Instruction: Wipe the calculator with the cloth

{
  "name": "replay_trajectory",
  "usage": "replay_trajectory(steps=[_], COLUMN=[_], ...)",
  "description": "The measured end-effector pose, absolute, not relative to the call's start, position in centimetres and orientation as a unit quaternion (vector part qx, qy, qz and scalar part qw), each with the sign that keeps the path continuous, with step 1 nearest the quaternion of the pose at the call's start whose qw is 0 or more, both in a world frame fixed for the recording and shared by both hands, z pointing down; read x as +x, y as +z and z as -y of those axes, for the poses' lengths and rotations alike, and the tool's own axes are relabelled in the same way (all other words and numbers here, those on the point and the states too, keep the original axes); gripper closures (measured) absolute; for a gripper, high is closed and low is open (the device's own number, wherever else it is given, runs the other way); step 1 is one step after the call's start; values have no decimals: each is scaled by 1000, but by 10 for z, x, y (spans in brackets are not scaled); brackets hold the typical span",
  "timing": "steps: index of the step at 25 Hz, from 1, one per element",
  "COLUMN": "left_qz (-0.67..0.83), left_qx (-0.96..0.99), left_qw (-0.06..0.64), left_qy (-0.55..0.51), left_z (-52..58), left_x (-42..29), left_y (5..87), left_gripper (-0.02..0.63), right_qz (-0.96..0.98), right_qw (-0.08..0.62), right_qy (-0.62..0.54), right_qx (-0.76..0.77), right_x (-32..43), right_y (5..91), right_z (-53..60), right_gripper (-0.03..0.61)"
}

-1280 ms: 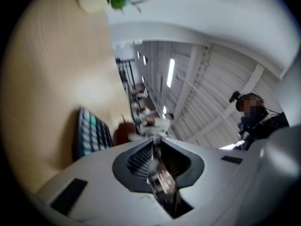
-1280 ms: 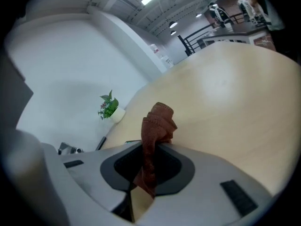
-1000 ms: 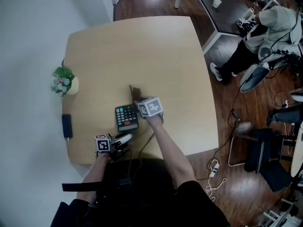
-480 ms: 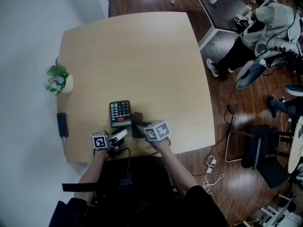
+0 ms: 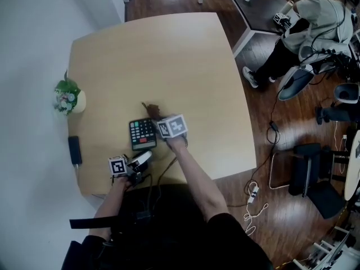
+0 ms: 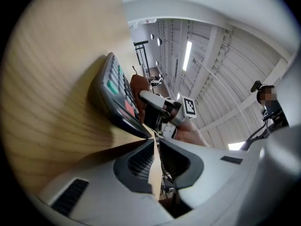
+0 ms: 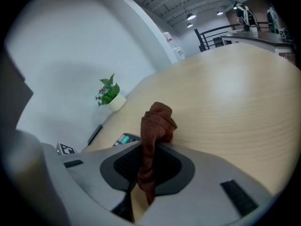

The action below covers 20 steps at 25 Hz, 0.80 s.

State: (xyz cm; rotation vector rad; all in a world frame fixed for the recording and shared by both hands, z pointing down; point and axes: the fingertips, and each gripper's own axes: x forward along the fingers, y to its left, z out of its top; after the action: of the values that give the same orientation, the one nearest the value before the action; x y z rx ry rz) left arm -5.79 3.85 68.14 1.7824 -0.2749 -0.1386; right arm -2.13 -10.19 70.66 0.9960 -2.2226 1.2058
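Head view: a tan table holds a dark calculator near its front edge. The right gripper hangs over the calculator's far right corner and holds a brown cloth. The left gripper sits just in front of the calculator. A small plant and a flat dark thing sit by the table's left edge.

Left gripper view: the left gripper's fingers are pressed together with nothing between them. Their tips are right at the calculator's near corner. The cloth shows behind it.

Right gripper view: the right gripper's fingers pinch the cloth, which sticks up in a bunch. A bit of the calculator peeks out on the left.
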Motion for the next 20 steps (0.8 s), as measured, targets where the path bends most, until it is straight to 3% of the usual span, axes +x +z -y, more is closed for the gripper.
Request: replay_trajectory(steps=[9, 15, 20], left_qz=[119, 124, 128], left_qx=[767, 769, 767], left_qw=[626, 622, 625], left_qy=[-72, -72, -74], left_z=[-34, -32, -33], left_x=[-57, -58, -56], left_y=[680, 682, 681], left_gripper=[588, 588, 588], right_qz=[775, 798, 797], right_qw=[184, 148, 175], right_qy=[526, 442, 455], right_qx=[298, 382, 358], right_x=[-22, 2, -22], right_y=[696, 678, 701], right_z=[-32, 84, 120], right_gripper=[512, 512, 511])
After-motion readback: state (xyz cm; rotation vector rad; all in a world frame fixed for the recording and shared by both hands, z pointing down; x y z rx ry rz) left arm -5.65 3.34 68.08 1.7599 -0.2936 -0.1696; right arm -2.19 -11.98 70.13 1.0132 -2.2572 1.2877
